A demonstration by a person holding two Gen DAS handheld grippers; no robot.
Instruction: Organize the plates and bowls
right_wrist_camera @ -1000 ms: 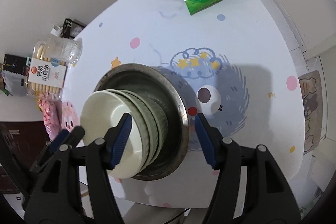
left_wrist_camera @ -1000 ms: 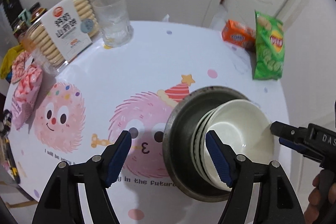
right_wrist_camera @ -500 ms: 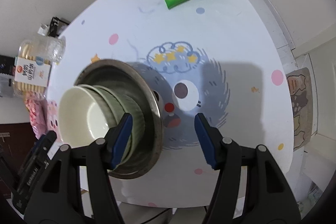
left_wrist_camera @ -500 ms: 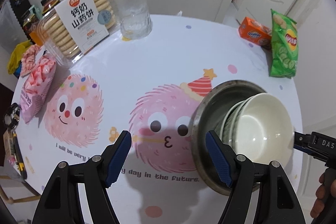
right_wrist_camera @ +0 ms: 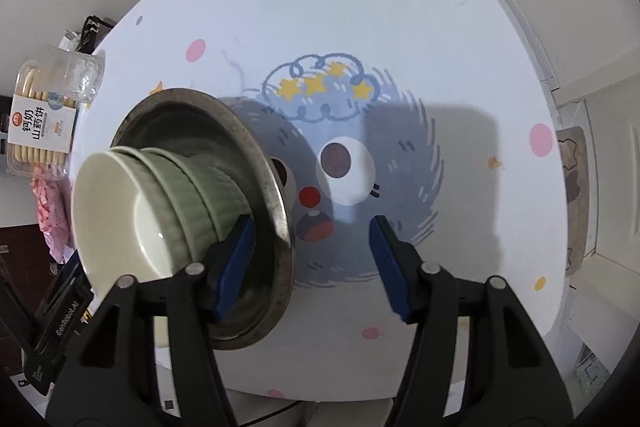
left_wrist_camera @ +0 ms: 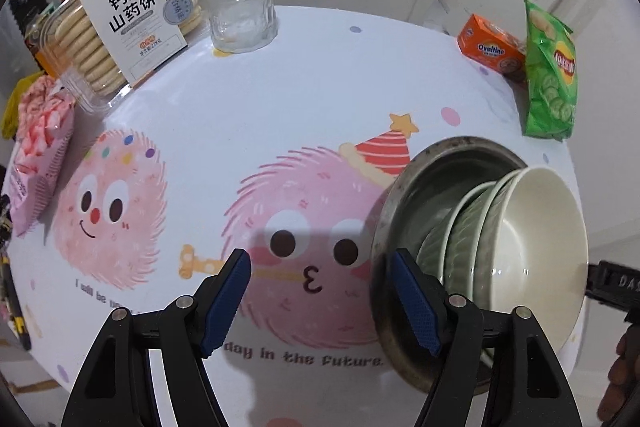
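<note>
A dull metal plate (left_wrist_camera: pixel 460 143) (right_wrist_camera: pixel 180 95) sits on the round patterned table. It holds a nest of green ribbed bowls (left_wrist_camera: pixel 460 227) (right_wrist_camera: pixel 200 195) with a cream bowl (left_wrist_camera: pixel 532 227) (right_wrist_camera: pixel 108 211) on top. My left gripper (left_wrist_camera: pixel 320 295) straddles the plate's left rim, one finger inside the plate and one over the table. Its jaws are closing slightly and the pads are clear of the rim. My right gripper (right_wrist_camera: pixel 312 259) straddles the opposite rim. Its jaws are closing, with the inner finger beside the green bowls and a gap left at the outer pad.
A biscuit box (left_wrist_camera: pixel 132 19), a glass (left_wrist_camera: pixel 240 3) and a pink snack bag (left_wrist_camera: pixel 36 147) line the far left. An Ovaltine box (left_wrist_camera: pixel 492 47) and a green crisp bag (left_wrist_camera: pixel 550 75) lie at the far right. A hand (left_wrist_camera: pixel 624 367) shows at the lower right.
Both grippers have sunk toward the table, so the plate and bowls look larger. The left gripper shifted from over the bowls to the plate's rim. The right jaws have narrowed.
</note>
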